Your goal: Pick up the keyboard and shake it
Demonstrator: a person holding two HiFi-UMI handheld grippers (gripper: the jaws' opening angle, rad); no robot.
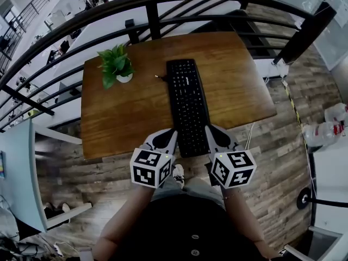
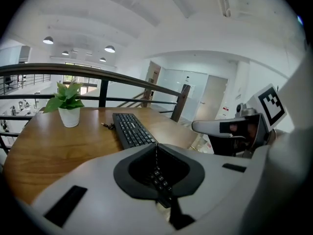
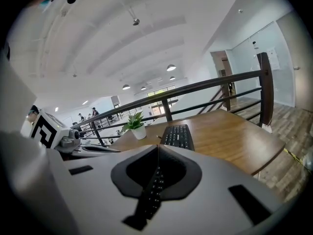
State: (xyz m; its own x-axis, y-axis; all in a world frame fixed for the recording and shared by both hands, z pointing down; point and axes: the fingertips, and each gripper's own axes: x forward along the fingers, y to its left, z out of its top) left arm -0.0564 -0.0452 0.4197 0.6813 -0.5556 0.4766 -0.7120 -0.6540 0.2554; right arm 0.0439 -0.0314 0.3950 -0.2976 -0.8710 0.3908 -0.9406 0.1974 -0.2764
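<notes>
A black keyboard [image 1: 187,105] lies lengthwise on the wooden table [image 1: 119,118], its near end at the table's front edge. My left gripper [image 1: 172,132] sits just left of that near end, jaws shut and nothing between them. My right gripper [image 1: 210,129] mirrors it on the right side, also shut and empty. In the left gripper view the closed left gripper [image 2: 156,147] points along the keyboard [image 2: 132,129]. The right gripper view shows the closed right gripper [image 3: 157,148] with the keyboard [image 3: 178,135] ahead. Whether either gripper touches the keyboard's edge is not clear.
A small potted plant [image 1: 117,65] stands at the table's far left, next to a short cable end [image 1: 159,77] by the keyboard. A dark metal railing [image 1: 163,4] curves behind the table. Wood-plank floor [image 1: 283,162] lies to the right, and the person stands at the front edge.
</notes>
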